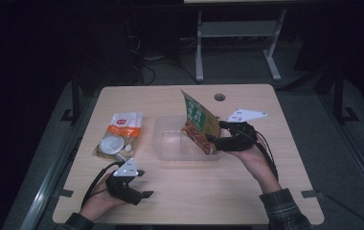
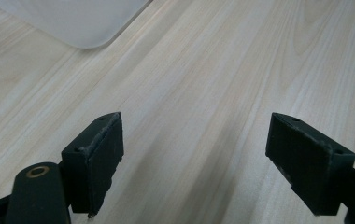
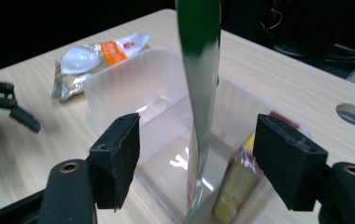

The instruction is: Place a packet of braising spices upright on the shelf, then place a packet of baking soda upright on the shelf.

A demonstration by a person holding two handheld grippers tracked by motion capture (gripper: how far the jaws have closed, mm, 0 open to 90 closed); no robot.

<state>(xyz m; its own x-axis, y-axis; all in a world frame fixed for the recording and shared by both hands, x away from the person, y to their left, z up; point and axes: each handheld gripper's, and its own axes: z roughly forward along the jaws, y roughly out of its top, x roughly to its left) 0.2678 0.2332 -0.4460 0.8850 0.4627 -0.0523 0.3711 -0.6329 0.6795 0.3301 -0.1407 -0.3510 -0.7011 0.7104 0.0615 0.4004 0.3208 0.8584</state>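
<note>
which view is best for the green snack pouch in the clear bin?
High view: the green snack pouch shows its printed face, standing tilted in the clear bin beside the right gripper. The right gripper view gives it edge-on, a thin green strip between open jaws. The left gripper view gives bare table.

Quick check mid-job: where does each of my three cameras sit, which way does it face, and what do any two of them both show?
High view: above the person's side, looking forward and down on the table; both forearms, left gripper and right gripper show.
Left gripper view: on the left gripper, looking down along open jaws at bare wood and a corner of the clear container.
Right gripper view: on the right gripper, open jaws either side of the upright green packet in the container.
Shared: high and right gripper views both show the orange-and-white packet.
</note>
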